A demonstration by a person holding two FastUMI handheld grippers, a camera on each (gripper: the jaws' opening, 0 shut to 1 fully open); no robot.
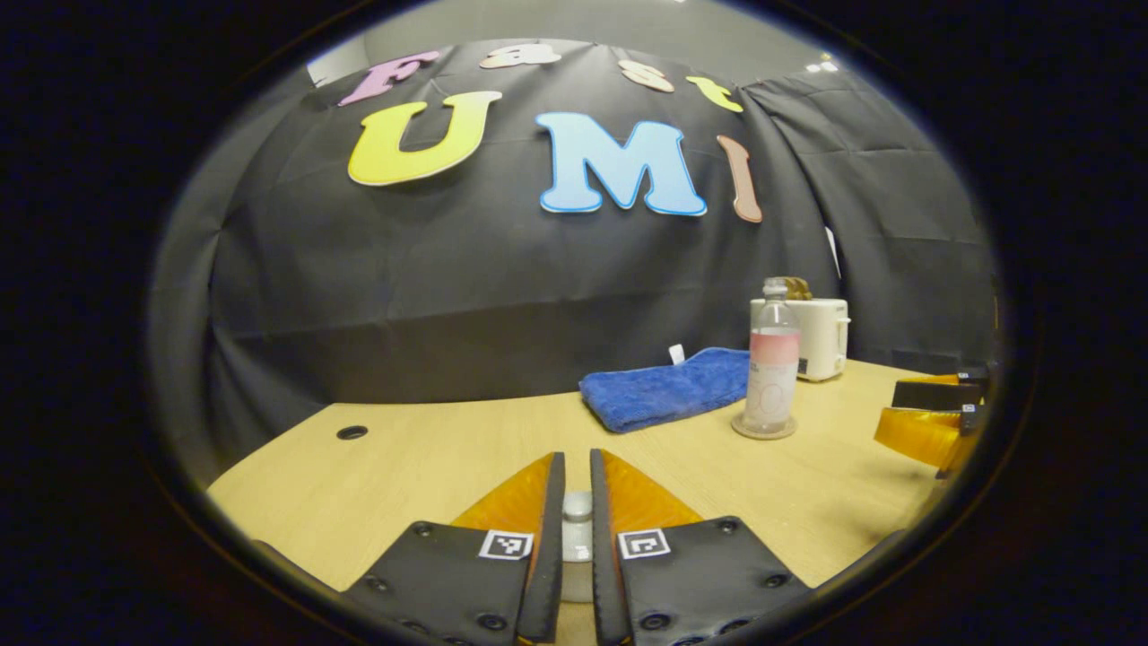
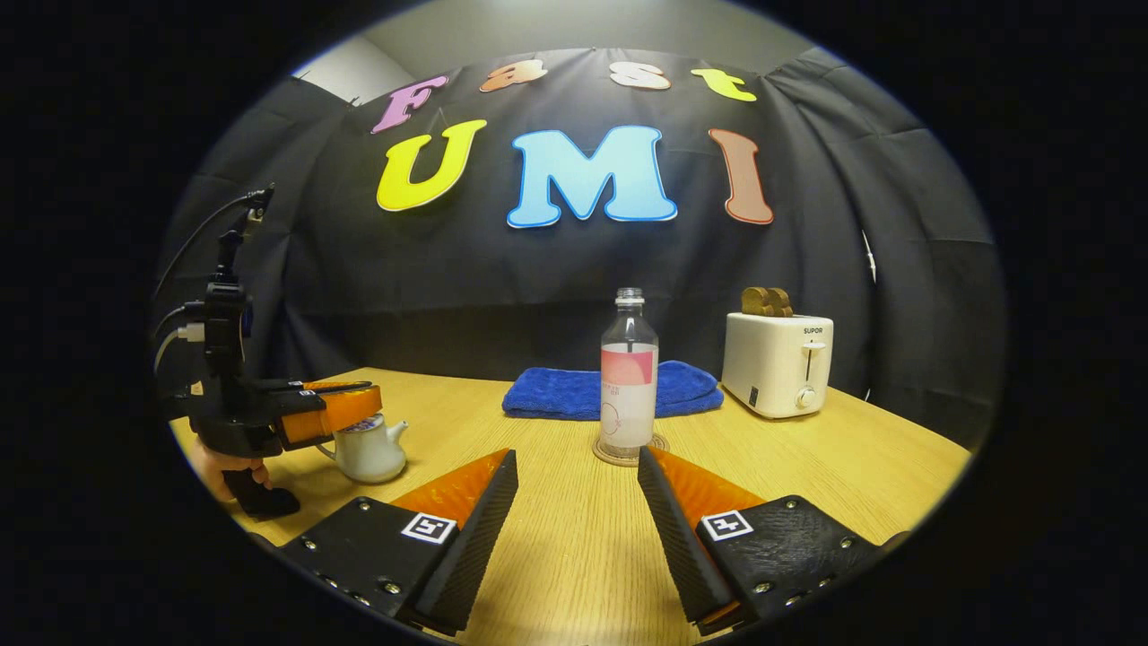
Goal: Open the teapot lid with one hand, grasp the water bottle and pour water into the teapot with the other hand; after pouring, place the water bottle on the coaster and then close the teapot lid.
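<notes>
Fingers of my left gripper [image 1: 575, 502] sit nearly together, pinching the teapot lid knob [image 1: 577, 507] to lift it. My right gripper [image 2: 574, 489] spreads wide — lined up on the water bottle [image 2: 628, 381], mid-bench on its coaster [image 2: 628, 451].

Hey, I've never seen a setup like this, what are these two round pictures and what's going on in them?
These are fisheye cameras riding on two hand-held two-finger grippers; a person holds one in each hand. The left gripper view looks along the left gripper, whose fingers are nearly closed around the small white knob of a teapot lid. The right gripper view looks along the right gripper, open and empty; off to its side you see the left gripper over the small white ceramic teapot.

On the light wooden table stand a clear plastic water bottle with a pink label on a round coaster, a folded blue towel and a white toaster.
</notes>
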